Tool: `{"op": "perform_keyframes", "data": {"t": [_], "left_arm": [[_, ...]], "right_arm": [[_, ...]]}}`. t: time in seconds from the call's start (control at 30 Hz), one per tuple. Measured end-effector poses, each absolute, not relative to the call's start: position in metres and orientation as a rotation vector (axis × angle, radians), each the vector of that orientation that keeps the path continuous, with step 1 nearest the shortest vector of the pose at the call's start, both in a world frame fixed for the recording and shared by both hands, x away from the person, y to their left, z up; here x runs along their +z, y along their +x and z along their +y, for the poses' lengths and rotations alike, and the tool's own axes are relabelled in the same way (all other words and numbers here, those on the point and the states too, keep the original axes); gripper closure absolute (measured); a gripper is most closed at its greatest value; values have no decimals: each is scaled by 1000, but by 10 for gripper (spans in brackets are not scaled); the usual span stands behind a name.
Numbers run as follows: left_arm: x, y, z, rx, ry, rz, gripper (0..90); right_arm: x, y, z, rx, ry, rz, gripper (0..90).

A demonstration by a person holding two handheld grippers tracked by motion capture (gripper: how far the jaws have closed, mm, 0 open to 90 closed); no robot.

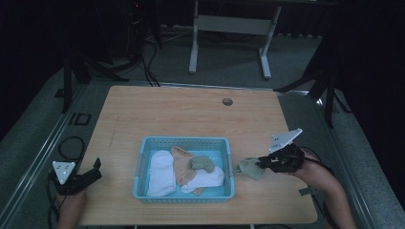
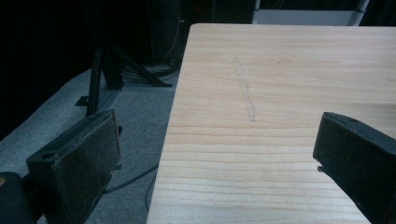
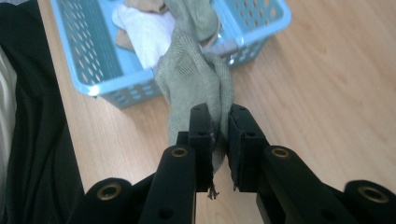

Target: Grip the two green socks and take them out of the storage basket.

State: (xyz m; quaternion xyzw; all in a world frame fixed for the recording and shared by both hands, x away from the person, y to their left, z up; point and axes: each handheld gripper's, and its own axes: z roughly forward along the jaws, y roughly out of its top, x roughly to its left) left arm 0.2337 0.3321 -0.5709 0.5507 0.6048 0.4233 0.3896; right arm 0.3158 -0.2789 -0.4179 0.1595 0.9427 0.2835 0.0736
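My right tool was clamped on the grey-green sock, the jaws pressed together with a fold of the knit pinched between them. The sock ran straight out ahead of the jaws, its long axis in line with them, and its free end reached towards the near corner of the blue basket. In the right gripper view I could not tell whether that end touched the basket rim or only hung in front of it.

From the high view the same sock sat just to the right of the basket, outside it, bunched between the basket's right wall and my right tool. Its length lay roughly across the table, pointing at the basket. That view also showed what the close one cut off: a white sock, a tan sock, another white sock and a second green sock lying inside.

My left tool was at the table's near left corner, well apart from the basket. The left gripper view showed its jaws spread wide with nothing between them, over the table's left edge, bare wood ahead.
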Motion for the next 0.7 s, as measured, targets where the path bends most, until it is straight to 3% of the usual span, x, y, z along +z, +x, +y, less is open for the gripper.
{"op": "perform_keyframes", "data": {"t": [0.7], "left_arm": [[-571,234,332,1078,1399,1538,4]], "right_arm": [[-504,319,-322,739,747,2895,803]]}}
